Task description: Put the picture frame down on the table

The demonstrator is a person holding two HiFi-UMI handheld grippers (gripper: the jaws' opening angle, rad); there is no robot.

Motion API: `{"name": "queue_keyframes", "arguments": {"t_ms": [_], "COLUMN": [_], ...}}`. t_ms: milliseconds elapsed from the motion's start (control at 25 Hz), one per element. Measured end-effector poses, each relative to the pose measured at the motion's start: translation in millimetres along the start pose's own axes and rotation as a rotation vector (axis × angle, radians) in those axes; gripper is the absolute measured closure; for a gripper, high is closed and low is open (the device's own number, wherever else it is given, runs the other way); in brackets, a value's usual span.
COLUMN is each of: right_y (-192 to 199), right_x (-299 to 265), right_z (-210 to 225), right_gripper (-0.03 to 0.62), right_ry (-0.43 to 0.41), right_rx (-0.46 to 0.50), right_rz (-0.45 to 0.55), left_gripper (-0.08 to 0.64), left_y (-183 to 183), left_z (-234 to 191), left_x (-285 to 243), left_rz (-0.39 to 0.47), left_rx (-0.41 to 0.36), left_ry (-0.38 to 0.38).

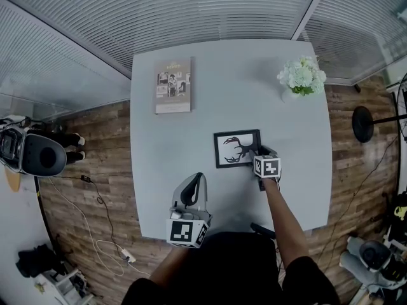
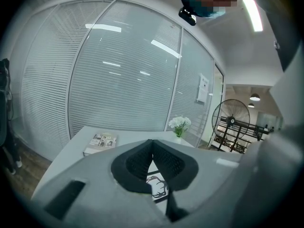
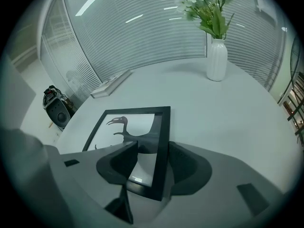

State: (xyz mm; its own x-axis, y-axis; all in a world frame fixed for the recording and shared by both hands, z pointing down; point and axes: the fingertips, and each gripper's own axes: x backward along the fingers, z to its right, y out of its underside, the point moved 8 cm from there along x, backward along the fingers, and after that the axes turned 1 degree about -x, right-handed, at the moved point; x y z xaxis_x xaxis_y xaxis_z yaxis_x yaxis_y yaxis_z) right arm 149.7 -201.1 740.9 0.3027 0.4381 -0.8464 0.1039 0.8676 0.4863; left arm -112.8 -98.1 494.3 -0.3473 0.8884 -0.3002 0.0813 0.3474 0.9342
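Observation:
The black picture frame [image 1: 237, 148], holding a print of a dark antlered figure, lies flat on the grey table [image 1: 191, 170] right of centre. My right gripper [image 1: 257, 153] sits at its near right corner. In the right gripper view the frame [image 3: 137, 127] has its right border between the jaws, which stand apart around it; the right gripper [image 3: 153, 160] is open. My left gripper [image 1: 198, 178] hovers near the table's front edge, left of the frame, shut and empty. Below its closed tips [image 2: 152, 141] a bit of the frame [image 2: 159, 186] shows.
A book [image 1: 173, 84] lies at the table's far left. A white vase of flowers [image 1: 302, 76] stands at the far right corner. Glass walls with blinds run behind the table. A speaker [image 1: 32, 151] sits on the wooden floor to the left.

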Motion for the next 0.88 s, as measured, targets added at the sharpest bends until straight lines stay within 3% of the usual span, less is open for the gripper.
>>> {"name": "queue_keyframes", "arguments": {"t_ms": [720, 880], "right_y": [-10, -12], "right_x": [35, 56], "right_z": [0, -5], "right_gripper": [0.379, 0.404], "right_ry": [0.006, -0.001], "right_rx": [-0.030, -0.029], "right_rz": [0.094, 0.127], "left_gripper": [0.545, 0.545], "left_y": [-4, -9], "left_z": [12, 15], "left_x": [14, 23], "left_rz": [0.033, 0.049], "left_rx": [-0.014, -0.020], "left_ry": [0.027, 0.023]}}
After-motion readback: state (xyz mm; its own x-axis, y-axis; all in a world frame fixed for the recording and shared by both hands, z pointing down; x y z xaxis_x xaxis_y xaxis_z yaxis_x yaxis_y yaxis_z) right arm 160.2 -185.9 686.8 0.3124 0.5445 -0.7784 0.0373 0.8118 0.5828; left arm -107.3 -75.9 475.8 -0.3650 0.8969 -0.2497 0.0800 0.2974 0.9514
